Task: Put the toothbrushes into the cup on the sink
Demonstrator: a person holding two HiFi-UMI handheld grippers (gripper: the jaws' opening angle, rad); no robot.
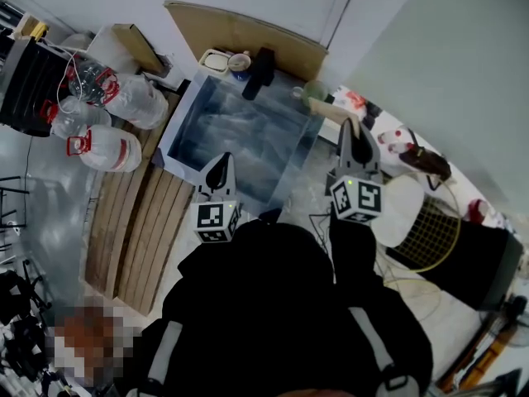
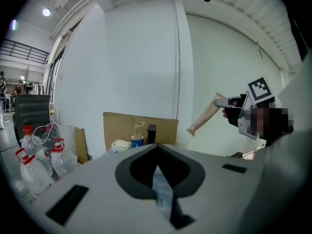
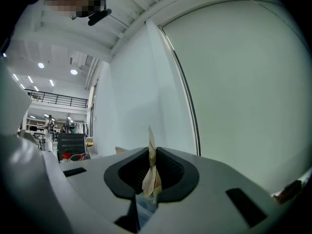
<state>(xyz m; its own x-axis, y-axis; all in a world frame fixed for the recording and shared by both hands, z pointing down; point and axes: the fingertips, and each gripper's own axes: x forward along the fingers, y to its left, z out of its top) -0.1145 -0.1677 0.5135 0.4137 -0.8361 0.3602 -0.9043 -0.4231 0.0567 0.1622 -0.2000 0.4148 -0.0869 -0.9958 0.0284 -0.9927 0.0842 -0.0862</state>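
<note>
Over the 3 o'clock edge of the sink [image 1: 185, 112], the right gripper [image 1: 354, 132] has its jaws pinched nearly together on a toothbrush [image 3: 151, 171]. The toothbrush is sealed in a flat, tan paper sleeve, creased and slightly crumpled where the pads squeeze it. The sleeve's narrow end sticks out past the jaw tips toward 12 o'clock. In the left gripper view the sleeve shows as a long, pale brown strip slanting down and away from the right gripper.

The left gripper [image 1: 221, 162] hovers at the sink's 6 o'clock rim with its jaw tips meeting and nothing between them.

The cup [image 2: 137, 141] is blue and stands on the sink's back ledge at about 12 o'clock, well apart from both grippers. A second tan paper sleeve [image 2: 139, 129] stands upright in it. A black upright object [image 2: 150, 134] is just beside the cup at its 3 o'clock. A sheet of cardboard [image 1: 248, 31] leans behind them.
</note>
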